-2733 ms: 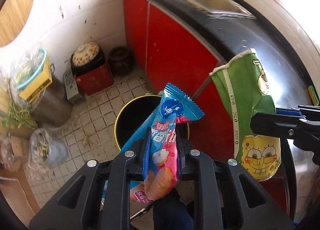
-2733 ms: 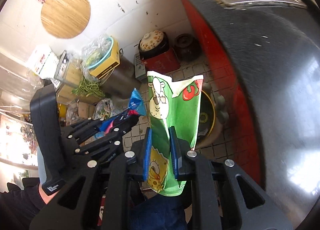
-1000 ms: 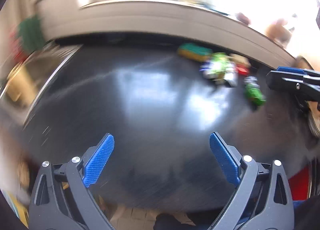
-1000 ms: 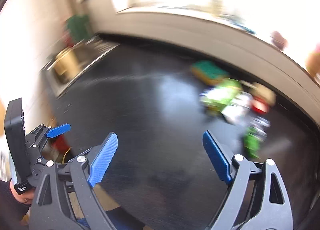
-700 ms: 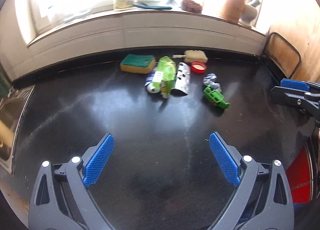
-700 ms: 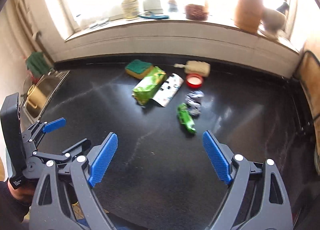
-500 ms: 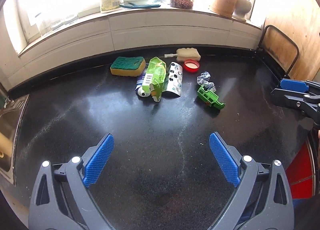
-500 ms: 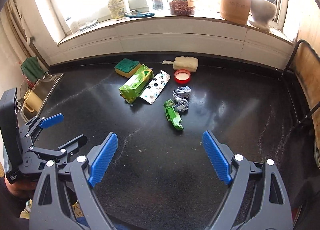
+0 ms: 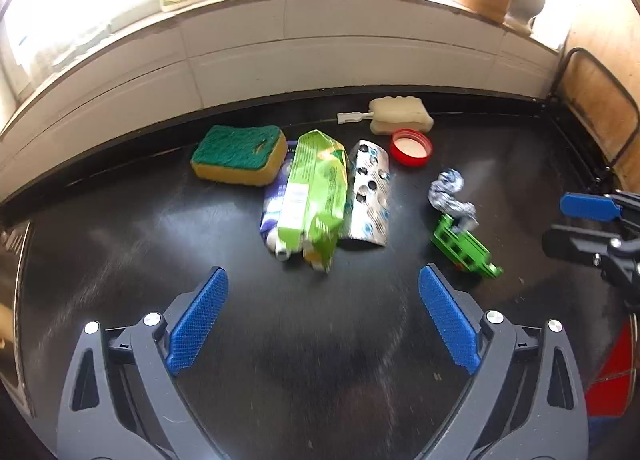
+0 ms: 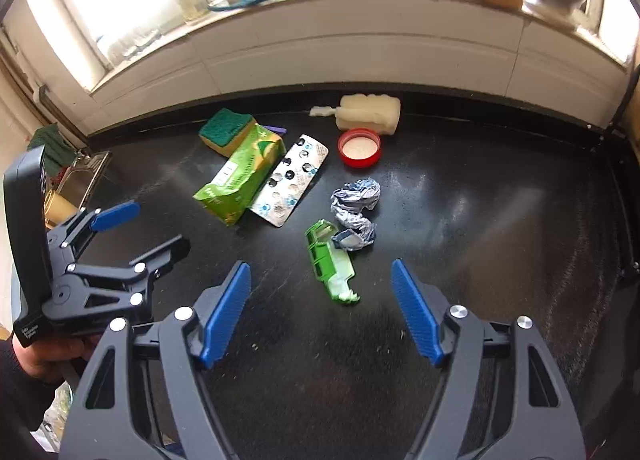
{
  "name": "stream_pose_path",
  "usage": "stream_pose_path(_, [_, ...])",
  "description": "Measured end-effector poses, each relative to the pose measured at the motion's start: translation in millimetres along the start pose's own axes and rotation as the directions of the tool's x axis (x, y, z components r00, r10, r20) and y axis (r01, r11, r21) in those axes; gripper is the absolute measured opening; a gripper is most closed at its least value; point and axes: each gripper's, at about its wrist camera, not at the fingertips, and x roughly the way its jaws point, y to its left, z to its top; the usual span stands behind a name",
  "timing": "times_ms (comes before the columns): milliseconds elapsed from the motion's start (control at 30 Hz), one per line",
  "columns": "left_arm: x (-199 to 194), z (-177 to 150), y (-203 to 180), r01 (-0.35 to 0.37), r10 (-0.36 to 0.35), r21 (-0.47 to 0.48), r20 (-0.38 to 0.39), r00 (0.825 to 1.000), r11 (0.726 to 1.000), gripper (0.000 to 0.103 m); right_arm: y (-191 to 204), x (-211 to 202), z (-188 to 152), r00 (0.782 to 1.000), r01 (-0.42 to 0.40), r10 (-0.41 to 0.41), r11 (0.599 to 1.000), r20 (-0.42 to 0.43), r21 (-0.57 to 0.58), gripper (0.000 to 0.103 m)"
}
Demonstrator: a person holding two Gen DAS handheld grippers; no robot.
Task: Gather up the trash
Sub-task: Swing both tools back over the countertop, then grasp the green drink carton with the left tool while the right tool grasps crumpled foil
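The trash lay in 1 loose cluster on the black countertop (image 10: pixel 480 219), toward the tiled back wall: a green carton (image 10: pixel 240 175) with a spent blister pack (image 10: pixel 292 179) touching its side, a crumpled foil wrapper (image 10: pixel 356 207) just beside a broken green plastic piece (image 10: pixel 330 260), and a red lid (image 10: pixel 359 147). A green-and-yellow sponge (image 9: pixel 240 153) and a pale sponge brush (image 10: pixel 368 111) sat behind them, probably cleaning gear and not rubbish.

The right gripper (image 10: pixel 322 308) hung above the green plastic piece with nothing between its pads; its jaws had just been narrowing, likely sizing for that slim piece. The left gripper (image 9: pixel 322 324) was spread wide and empty, aimed short of the carton, probably because the carton needs a broad bite.
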Motion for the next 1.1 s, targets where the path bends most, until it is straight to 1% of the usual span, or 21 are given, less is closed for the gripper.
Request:
stream_pose_path(167, [51.6, 29.3, 4.5, -0.001, 0.002, 0.021, -0.047, 0.999, 1.000, 0.093, -15.0, 47.5, 21.6, 0.998, -0.010, 0.010, 1.000, -0.069, 0.012, 0.067])
stream_pose_path(200, [61.4, 35.0, 6.6, 0.002, -0.001, 0.020, -0.057, 0.998, 1.000, 0.093, -16.9, 57.6, 25.6, 0.996, -0.009, 0.010, 1.000, -0.085, 0.012, 0.065])
stream_pose_path(300, [82.3, 47.3, 12.2, 0.018, -0.017, 0.015, -0.076, 0.997, 1.000, 0.092, -21.7, 83.3, 36.0, 0.992, -0.014, 0.015, 1.000, -0.125, 0.010, 0.063])
stream_pose_path(367, [91.8, 50.8, 13.4, 0.027, -0.026, 0.014, -0.090, 0.996, 1.000, 0.088, -23.7, 98.4, 40.4, 0.988, -0.003, 0.003, 1.000, -0.152, -0.002, 0.062])
stream_pose_path(433, [101.2, 53.2, 13.5, 0.038, -0.037, 0.010, -0.106, 0.994, 0.999, 0.078, -24.3, 105.9, 41.6, 0.986, -0.011, 0.011, 1.000, -0.165, 0.001, 0.058])
stream_pose_path(467, [103.5, 53.6, 13.1, 0.044, -0.043, 0.008, -0.111, 0.993, 0.999, 0.077, -24.3, 108.1, 42.5, 0.986, -0.017, 0.017, 1.000, -0.167, 0.001, 0.051])
stream_pose_path(500, [104.8, 54.0, 13.1, 0.060, -0.060, 0.001, -0.108, 0.992, 0.998, 0.073, -23.4, 108.9, 43.2, 0.986, -0.015, 0.014, 1.000, -0.165, -0.006, 0.042])
stream_pose_path(533, [104.3, 55.0, 13.2, 0.077, -0.078, -0.009, -0.103, 0.992, 0.997, 0.065, -22.5, 110.2, 43.4, 0.986, -0.014, 0.011, 1.000, -0.169, -0.013, 0.036])
stream_pose_path(567, [104.0, 56.2, 12.7, 0.087, -0.088, -0.014, -0.102, 0.991, 0.996, 0.061, -22.2, 110.2, 43.6, 0.985, -0.016, 0.014, 1.000, -0.170, -0.012, 0.030])
stream_pose_path(600, [102.6, 57.0, 12.2, 0.086, -0.087, -0.017, -0.103, 0.991, 0.996, 0.052, -22.0, 108.8, 43.4, 0.987, -0.015, 0.013, 1.000, -0.162, -0.010, 0.027])
stream_pose_path(733, [87.1, 58.6, 13.5, 0.104, -0.107, -0.041, -0.085, 0.991, 0.994, 0.051, -18.7, 94.8, 44.3, 0.993, -0.022, 0.020, 1.000, -0.114, -0.012, 0.026])
stream_pose_path(833, [63.6, 59.1, 13.8, 0.093, -0.095, -0.042, -0.049, 0.994, 0.995, 0.051, -15.1, 73.3, 44.7, 0.998, -0.023, 0.022, 1.000, -0.062, -0.014, 0.026])
stream_pose_path(900, [44.2, 56.2, 13.8, 0.078, -0.079, -0.049, -0.026, 0.997, 0.996, 0.051, -13.1, 61.7, 45.1, 0.999, -0.027, 0.026, 0.999, -0.043, -0.017, 0.026])
stream_pose_path(967, [27.4, 50.1, 13.7, 0.062, -0.063, -0.056, -0.018, 0.998, 0.997, 0.051, -9.6, 47.6, 42.8, 0.999, -0.032, 0.031, 0.999, -0.023, -0.025, 0.026])
stream_pose_path(1100, [-13.0, 24.5, 13.3, 0.026, -0.026, -0.080, -0.002, 1.000, 0.996, 0.051, 0.1, 22.8, 29.5, 0.999, -0.047, 0.047, 0.998, -0.002, -0.046, 0.026])
